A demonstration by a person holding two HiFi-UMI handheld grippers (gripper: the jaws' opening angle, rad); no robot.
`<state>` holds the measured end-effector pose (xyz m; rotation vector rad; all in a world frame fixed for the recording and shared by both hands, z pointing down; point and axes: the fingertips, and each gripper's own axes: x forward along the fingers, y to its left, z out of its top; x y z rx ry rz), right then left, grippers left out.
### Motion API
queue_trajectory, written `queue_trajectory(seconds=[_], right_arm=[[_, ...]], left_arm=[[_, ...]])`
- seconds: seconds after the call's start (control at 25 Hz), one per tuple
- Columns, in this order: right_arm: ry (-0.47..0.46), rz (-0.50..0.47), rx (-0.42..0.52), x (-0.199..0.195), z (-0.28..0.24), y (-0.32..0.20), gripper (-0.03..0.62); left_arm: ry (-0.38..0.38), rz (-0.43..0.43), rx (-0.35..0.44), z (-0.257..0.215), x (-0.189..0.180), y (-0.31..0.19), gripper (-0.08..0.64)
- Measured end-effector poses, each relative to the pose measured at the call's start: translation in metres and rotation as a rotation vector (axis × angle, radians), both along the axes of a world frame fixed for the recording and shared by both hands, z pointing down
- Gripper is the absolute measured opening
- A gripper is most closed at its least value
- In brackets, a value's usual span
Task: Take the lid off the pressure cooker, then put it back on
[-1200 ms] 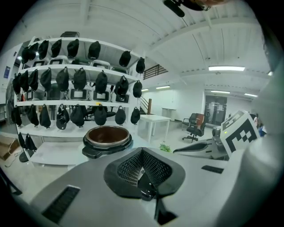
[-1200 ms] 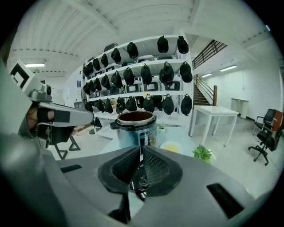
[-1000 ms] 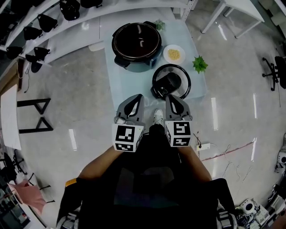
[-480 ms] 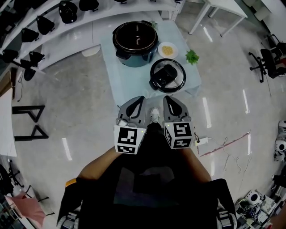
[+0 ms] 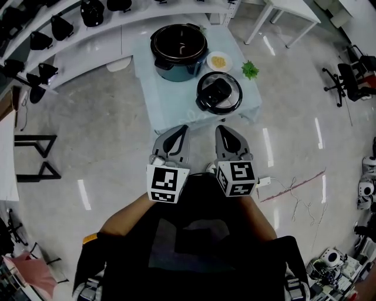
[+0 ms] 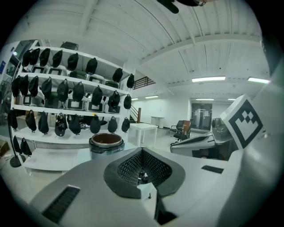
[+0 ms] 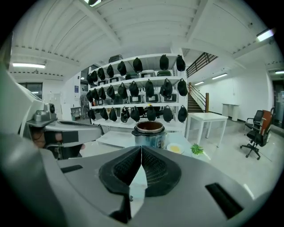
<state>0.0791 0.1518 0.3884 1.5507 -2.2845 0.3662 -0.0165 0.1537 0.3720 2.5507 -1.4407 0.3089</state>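
Observation:
The open pressure cooker pot (image 5: 179,50) stands at the back of a low table (image 5: 170,109) covered in pale blue. Its black lid (image 5: 218,93) lies flat on the table to the pot's right front. Both grippers hang side by side short of the table's near edge, touching nothing. My left gripper (image 5: 180,130) is shut and empty, with the pot (image 6: 106,142) far beyond its tips (image 6: 142,153). My right gripper (image 5: 221,130) is shut and empty too, and the pot (image 7: 150,133) stands well ahead of its tips (image 7: 141,148).
A small white dish of yellow food (image 5: 218,60) and a green sprig (image 5: 250,70) sit on the table's right side. Shelves of black items (image 5: 53,35) run along the left. A white table (image 5: 288,14), an office chair (image 5: 346,79) and floor cables (image 5: 294,185) lie to the right.
The person has backed away from the table, so the table, pot and lid now sit farther off in the head view. Both grippers stayed shut, side by side.

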Motion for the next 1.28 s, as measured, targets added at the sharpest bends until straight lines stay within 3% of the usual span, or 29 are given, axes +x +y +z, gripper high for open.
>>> queue_trajectory(seconds=[0.64,1.28], right_arm=[[-0.015,-0.023,0.001,0.050,-0.009,0.036,0.021],[-0.037,-0.030,-0.011,0.076,0.002,0.041,0.021]], left_arm=[[-0.040,0.016,0.006,-0.005,0.058,0.026,0.008],[-0.067,0.013,-0.002,0.001,0.086,0.029,0.008]])
